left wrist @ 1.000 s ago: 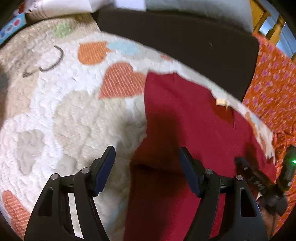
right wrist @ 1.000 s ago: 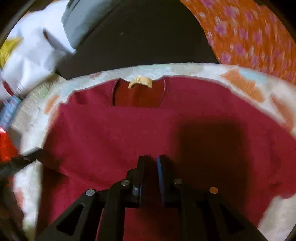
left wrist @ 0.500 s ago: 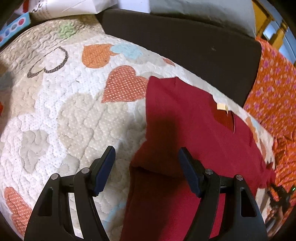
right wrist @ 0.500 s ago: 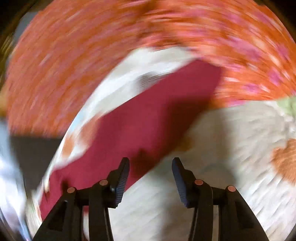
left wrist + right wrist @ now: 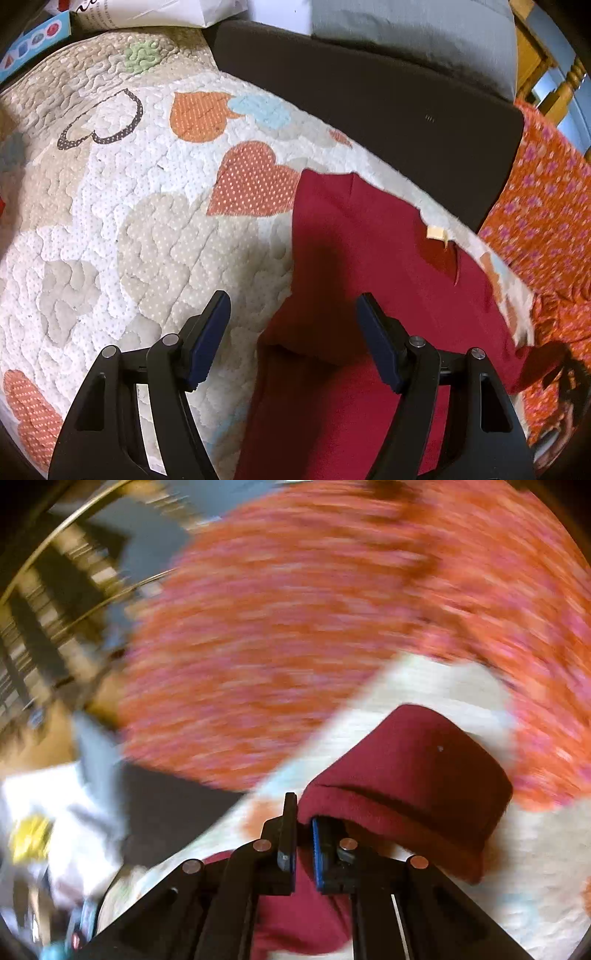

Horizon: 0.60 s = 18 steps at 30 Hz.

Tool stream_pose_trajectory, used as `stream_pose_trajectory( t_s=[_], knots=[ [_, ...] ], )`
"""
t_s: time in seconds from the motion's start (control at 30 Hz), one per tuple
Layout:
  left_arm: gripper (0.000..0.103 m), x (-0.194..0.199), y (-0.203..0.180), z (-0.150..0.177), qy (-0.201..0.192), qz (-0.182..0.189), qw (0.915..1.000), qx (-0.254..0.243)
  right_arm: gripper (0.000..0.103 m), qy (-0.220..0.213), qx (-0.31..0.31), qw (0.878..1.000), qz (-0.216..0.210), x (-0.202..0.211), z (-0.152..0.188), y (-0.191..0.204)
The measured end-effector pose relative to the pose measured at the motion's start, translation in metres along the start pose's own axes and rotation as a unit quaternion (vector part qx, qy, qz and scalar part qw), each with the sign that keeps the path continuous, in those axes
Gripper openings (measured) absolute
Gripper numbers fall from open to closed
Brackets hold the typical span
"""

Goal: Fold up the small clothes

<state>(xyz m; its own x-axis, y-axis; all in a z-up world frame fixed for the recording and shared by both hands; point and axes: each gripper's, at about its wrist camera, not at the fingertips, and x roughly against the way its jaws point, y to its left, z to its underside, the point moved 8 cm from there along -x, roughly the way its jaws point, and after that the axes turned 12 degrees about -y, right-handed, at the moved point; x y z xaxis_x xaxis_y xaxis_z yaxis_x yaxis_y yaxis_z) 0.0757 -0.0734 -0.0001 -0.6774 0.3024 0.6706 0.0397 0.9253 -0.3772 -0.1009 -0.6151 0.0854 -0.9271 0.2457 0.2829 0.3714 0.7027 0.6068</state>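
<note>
You are pinching right sleeve of shirt point(image 5: 406, 775) in right gripper point(image 5: 303, 834), fingers pressed together on cloth, likely for folding it inward. Left gripper point(image 5: 291, 332) is hovering over shirt's left edge, fingers spread, holding nothing. Shirt is lying flat on quilt point(image 5: 147, 221), collar tag point(image 5: 436, 233) facing far edge. Orange floral fabric point(image 5: 546, 221) is crowding right side; dark cushion point(image 5: 369, 92) is bordering quilt behind. Right view is blurring.
</note>
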Motion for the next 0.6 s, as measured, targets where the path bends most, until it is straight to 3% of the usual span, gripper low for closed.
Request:
stream_pose_trajectory(
  t_s=[0.13,0.23,0.3,0.37,0.47,0.6],
  knots=[
    [0.071,0.008,0.000,-0.006,-0.008,0.009,0.9999,0.008,0.007,0.054,0.073,0.990,-0.106,-0.016,0.041,0.124],
    [0.071,0.013,0.000,-0.009,-0.013,0.016,0.9997,0.013,0.007,0.124,0.135,0.966,-0.183,-0.033,0.111,0.210],
    [0.071,0.013,0.000,-0.010,-0.013,0.021,0.9996,0.015,0.007,0.178,0.183,0.942,-0.217,-0.044,0.177,0.253],
    [0.071,0.012,-0.001,-0.010,-0.013,0.027,0.9995,0.013,0.009,0.246,0.233,0.917,-0.211,-0.065,0.247,0.271],
    [0.071,0.008,-0.003,-0.006,0.001,0.039,0.9991,0.015,0.011,0.324,0.246,0.895,-0.181,-0.086,0.302,0.266],
    [0.071,0.005,-0.010,-0.003,0.012,0.062,0.9976,0.028,0.020,0.302,0.242,0.903,-0.186,-0.070,0.272,0.258]
  ],
)
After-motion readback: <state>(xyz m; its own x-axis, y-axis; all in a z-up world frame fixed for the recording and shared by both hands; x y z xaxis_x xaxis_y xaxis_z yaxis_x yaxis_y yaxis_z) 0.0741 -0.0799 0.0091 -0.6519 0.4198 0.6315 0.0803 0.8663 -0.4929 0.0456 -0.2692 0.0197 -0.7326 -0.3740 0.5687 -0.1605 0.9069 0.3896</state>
